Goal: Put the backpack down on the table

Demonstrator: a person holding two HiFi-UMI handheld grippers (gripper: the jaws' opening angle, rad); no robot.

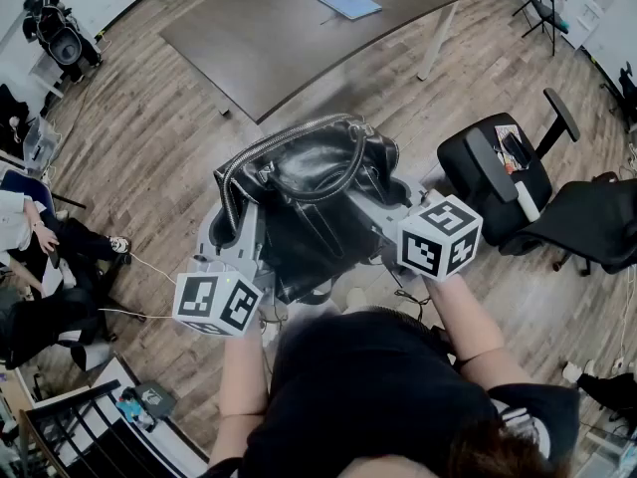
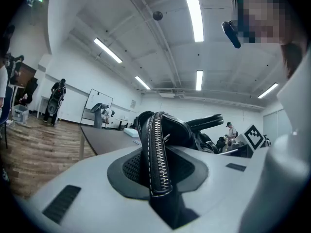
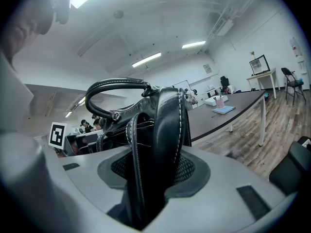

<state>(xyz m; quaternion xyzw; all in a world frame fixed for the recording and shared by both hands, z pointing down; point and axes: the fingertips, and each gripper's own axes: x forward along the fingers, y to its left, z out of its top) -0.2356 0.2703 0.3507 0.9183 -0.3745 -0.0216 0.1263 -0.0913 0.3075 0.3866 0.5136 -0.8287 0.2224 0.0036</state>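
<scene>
Black backpack [image 1: 304,192] zipper [image 2: 158,154] in left hand-held gripper [image 2: 158,173], stitched seam [image 3: 181,130] in right [image 3: 153,174]

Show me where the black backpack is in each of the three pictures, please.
Head view: backpack at dead centre.
Left gripper view: backpack at lower centre, its zipped edge clamped in the jaws.
Right gripper view: backpack at lower centre, a stitched side clamped in the jaws.
Shared landmark: the dark table, at top, left-middle and right-middle respectively.
</scene>
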